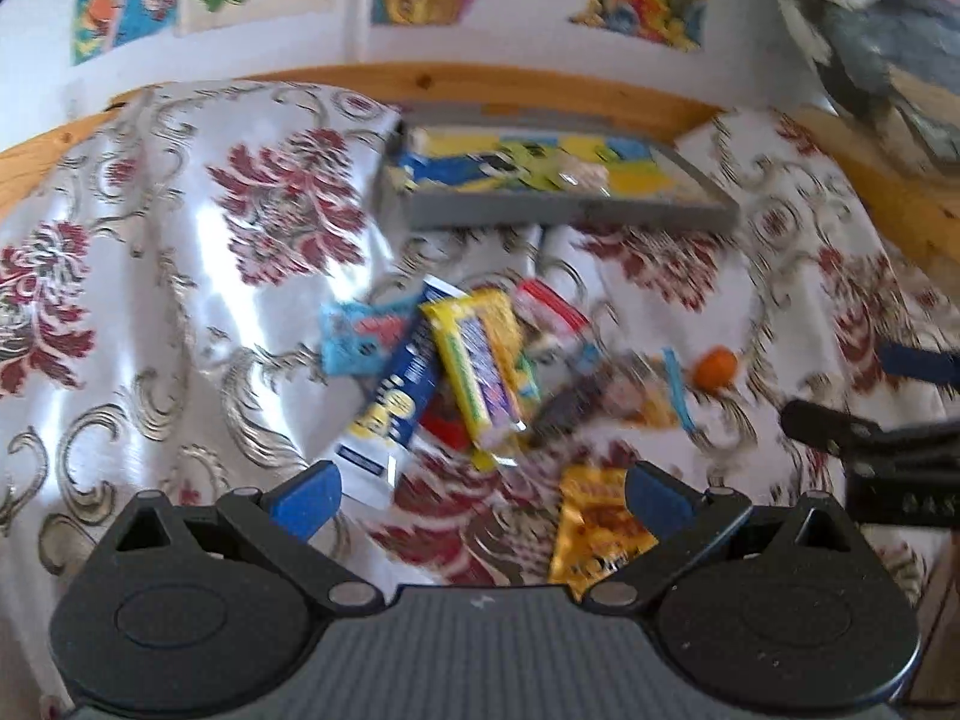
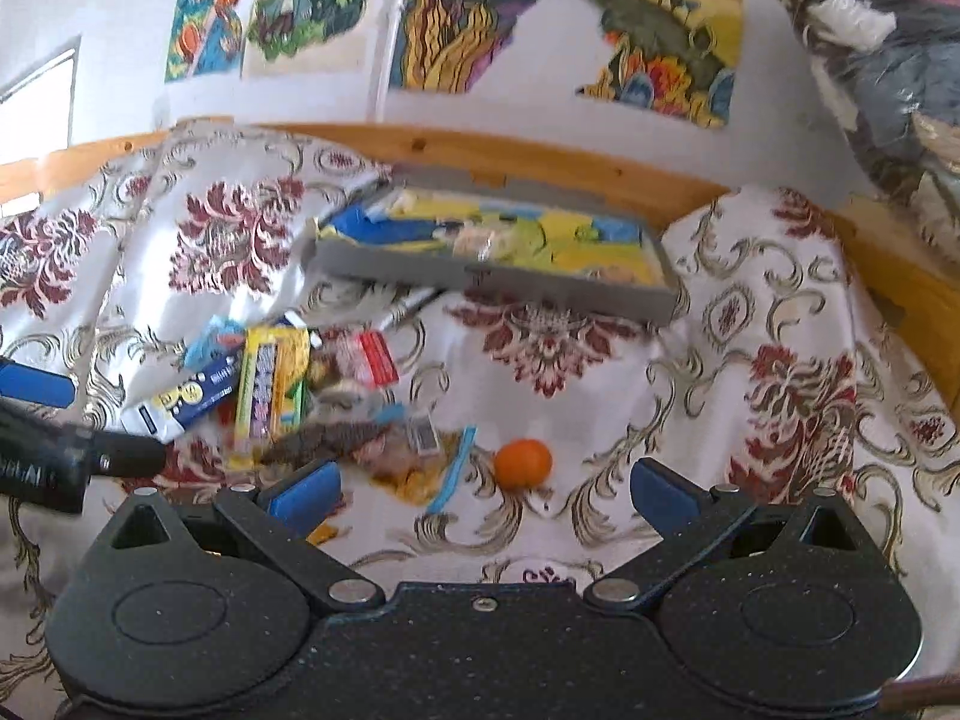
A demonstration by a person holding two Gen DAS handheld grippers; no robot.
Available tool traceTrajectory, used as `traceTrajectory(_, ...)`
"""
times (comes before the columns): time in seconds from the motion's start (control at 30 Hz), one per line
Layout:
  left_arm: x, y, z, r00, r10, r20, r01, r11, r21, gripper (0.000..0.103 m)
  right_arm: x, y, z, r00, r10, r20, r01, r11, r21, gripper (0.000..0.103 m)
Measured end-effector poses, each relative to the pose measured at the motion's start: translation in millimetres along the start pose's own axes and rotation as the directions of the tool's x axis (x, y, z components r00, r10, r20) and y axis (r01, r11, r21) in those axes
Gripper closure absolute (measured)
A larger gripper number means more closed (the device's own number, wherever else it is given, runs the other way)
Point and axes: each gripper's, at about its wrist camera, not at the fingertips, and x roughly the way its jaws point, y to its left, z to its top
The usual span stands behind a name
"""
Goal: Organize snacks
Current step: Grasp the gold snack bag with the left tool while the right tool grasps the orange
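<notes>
A loose heap of snack packets lies on the floral cloth: a yellow bar (image 1: 480,360) (image 2: 267,387), a blue packet (image 1: 399,399) (image 2: 189,399), a red-and-white packet (image 1: 549,315) (image 2: 369,357) and a gold packet (image 1: 591,531). A small orange fruit (image 1: 715,367) (image 2: 523,463) sits to their right. A grey tray (image 1: 564,213) (image 2: 498,282) holding yellow and blue packets stands behind. My left gripper (image 1: 480,492) is open, hovering just before the heap. My right gripper (image 2: 483,489) is open, close to the fruit, holding nothing.
A white cloth with red flowers (image 1: 180,276) (image 2: 780,360) covers the surface, bunched up at the left. A wooden rail (image 1: 480,84) (image 2: 510,156) runs behind it below a wall with colourful pictures. A stuffed bundle (image 2: 882,60) sits at the far right.
</notes>
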Motion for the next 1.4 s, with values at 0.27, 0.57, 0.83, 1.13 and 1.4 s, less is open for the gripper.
traceTrajectory(0.27, 12.9, -17.0, -4.6, 0.998, -0.031, -0.059, 0.034, 0.999, 0.038, 0.0, 12.3, -8.5, -0.8, 0.997, -0.005, -0.077, 0.009, 0.999, 0.047, 0.001)
traceTrajectory(0.57, 30.2, -28.5, -8.4, 0.991, -0.061, -0.119, 0.067, 0.996, 0.053, 0.0, 24.2, -18.3, 0.1, 0.99, 0.026, -0.139, -0.012, 0.995, 0.102, 0.001)
traceTrajectory(0.83, 45.0, -27.3, -8.8, 0.98, -0.087, -0.178, 0.089, 0.996, 0.002, 0.001, 54.9, -32.2, 10.3, 0.952, 0.204, -0.23, -0.174, 0.974, 0.143, 0.001)
traceTrajectory(1.13, 57.3, -29.6, -9.4, 0.966, -0.122, -0.229, 0.119, 0.993, -0.024, 0.003, 92.7, -40.2, 22.6, 0.93, 0.286, -0.232, -0.311, 0.947, -0.077, 0.001)
traceTrajectory(1.4, 65.2, -27.9, -10.1, 0.955, -0.174, -0.238, 0.163, 0.984, -0.065, 0.011, 137.3, -65.1, 20.0, 0.9, 0.364, -0.241, -0.383, 0.923, -0.037, 0.007)
